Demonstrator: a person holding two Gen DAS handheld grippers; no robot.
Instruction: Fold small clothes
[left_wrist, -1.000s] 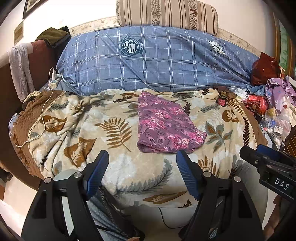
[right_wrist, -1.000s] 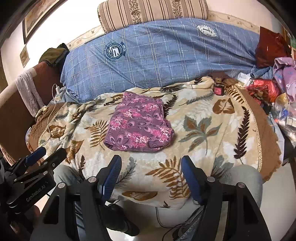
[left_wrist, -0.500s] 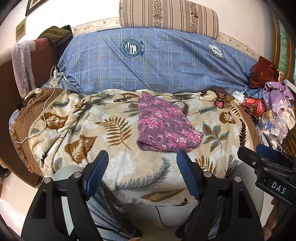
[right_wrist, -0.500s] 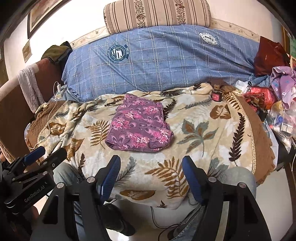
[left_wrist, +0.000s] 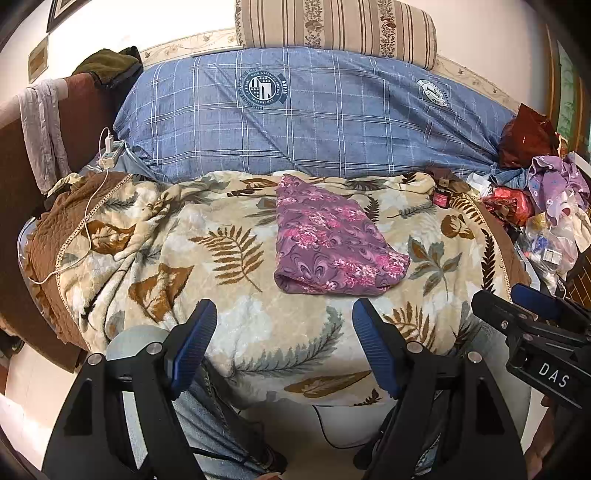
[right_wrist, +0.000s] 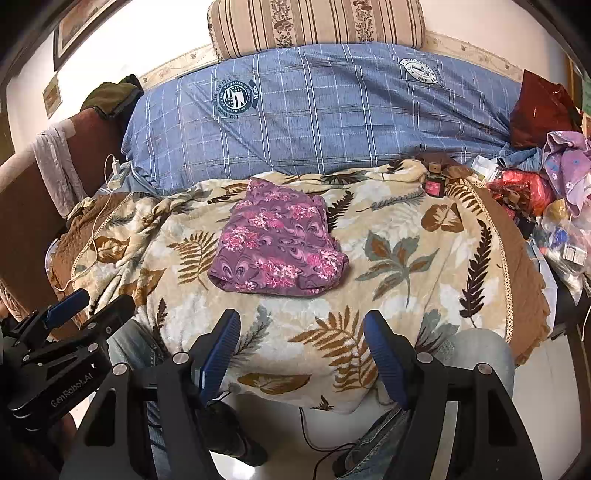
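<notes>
Both sets of jaws are seen standing wide with nothing between them: the left gripper (left_wrist: 284, 343) and the right gripper (right_wrist: 303, 354) are held side by side over the near edge of the bed, apart from any cloth.

Behind everything a large blue checked cotton pillow (left_wrist: 314, 114) is laid across the bed; it serves as the landmark. In front of that pillow a cream fleece blanket with brown and grey leaf prints (left_wrist: 229, 314) is spread. On the blanket, just in front of the pillow's middle, the small purple floral garment (left_wrist: 332, 243) is found, already doubled into a compact, roughly square packet with its rounded fold toward the grippers. A small dark bottle with a pink label (right_wrist: 434, 184) is stood at the pillow's right end.

The garment is judged to be folded, so the step in hand is taken to be a pause between folds or between pieces. It lies ahead of both sets of jaws, slightly right of the left pair and slightly left of the right pair. Should another fold or a removal be wanted, a forward reach and a pinch on the near edge would be called for.
</notes>
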